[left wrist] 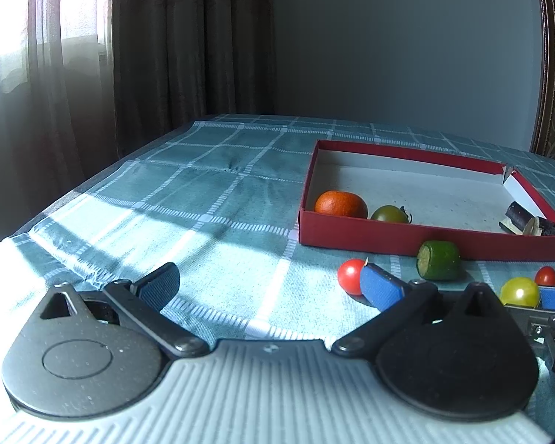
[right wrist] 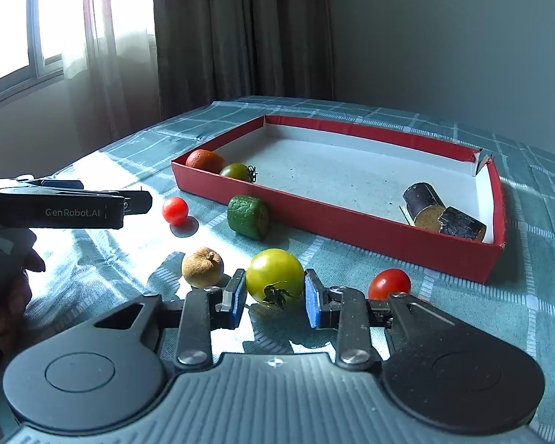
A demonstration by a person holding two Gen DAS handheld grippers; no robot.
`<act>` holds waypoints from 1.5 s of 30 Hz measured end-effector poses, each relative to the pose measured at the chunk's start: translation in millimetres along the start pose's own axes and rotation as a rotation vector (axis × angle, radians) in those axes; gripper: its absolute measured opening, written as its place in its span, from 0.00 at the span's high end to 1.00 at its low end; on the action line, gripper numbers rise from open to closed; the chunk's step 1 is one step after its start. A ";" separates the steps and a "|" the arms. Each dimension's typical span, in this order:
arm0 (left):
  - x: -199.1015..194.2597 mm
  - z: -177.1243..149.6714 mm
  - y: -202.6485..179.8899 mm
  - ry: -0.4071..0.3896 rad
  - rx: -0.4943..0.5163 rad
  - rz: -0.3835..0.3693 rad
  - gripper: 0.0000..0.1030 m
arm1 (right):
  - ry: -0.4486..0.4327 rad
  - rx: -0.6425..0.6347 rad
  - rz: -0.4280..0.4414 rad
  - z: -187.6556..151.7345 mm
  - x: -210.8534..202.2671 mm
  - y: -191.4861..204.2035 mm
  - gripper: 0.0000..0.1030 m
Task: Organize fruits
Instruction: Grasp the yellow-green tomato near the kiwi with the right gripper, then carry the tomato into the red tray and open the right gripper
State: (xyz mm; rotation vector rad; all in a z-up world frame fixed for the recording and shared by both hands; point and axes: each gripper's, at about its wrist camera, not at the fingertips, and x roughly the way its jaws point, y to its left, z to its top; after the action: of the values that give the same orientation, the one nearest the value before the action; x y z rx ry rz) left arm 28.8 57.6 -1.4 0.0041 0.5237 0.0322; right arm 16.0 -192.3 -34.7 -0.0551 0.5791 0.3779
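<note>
My right gripper (right wrist: 275, 285) is shut on a yellow-green tomato (right wrist: 275, 273) that rests on the checked cloth, with a blue pad against each side of it. A red cherry tomato (right wrist: 389, 283) lies just right of it and a brown round fruit (right wrist: 202, 266) just left. My left gripper (left wrist: 270, 288) stands open over bare cloth, nothing between its fingers; a second red cherry tomato (left wrist: 350, 276) touches the outside of its right finger. A green cut chunk (left wrist: 438, 260) lies against the red box (left wrist: 388, 238).
The red box (right wrist: 351, 229) holds an orange (right wrist: 204, 160) and a green tomato (right wrist: 236, 171) in its near left corner, and dark cut pieces (right wrist: 444, 214) at its right end. A hand (right wrist: 7, 296) holds the left gripper. Curtains and a window stand behind the table.
</note>
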 end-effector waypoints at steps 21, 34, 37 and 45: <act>-1.2 0.0 2.0 -0.007 -0.009 -0.004 0.00 | -0.147 0.128 -0.231 51.1 -26.5 -98.6 0.69; -0.1 -0.2 1.6 0.001 -0.005 -0.004 0.00 | -0.068 0.149 -0.311 49.3 24.6 -129.6 0.69; 0.2 -0.1 1.6 0.003 -0.004 -0.003 0.00 | -0.068 0.129 -0.322 46.8 24.8 -127.4 0.69; 0.1 -0.5 2.6 0.000 -0.009 -0.001 0.00 | -0.055 0.044 -0.371 43.1 28.1 -116.7 0.69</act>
State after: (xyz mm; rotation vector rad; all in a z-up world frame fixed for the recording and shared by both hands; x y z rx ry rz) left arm 28.6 60.2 -1.9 -0.0050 0.5233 0.0337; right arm 102.6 -284.8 -20.2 -0.1076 0.5102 0.0060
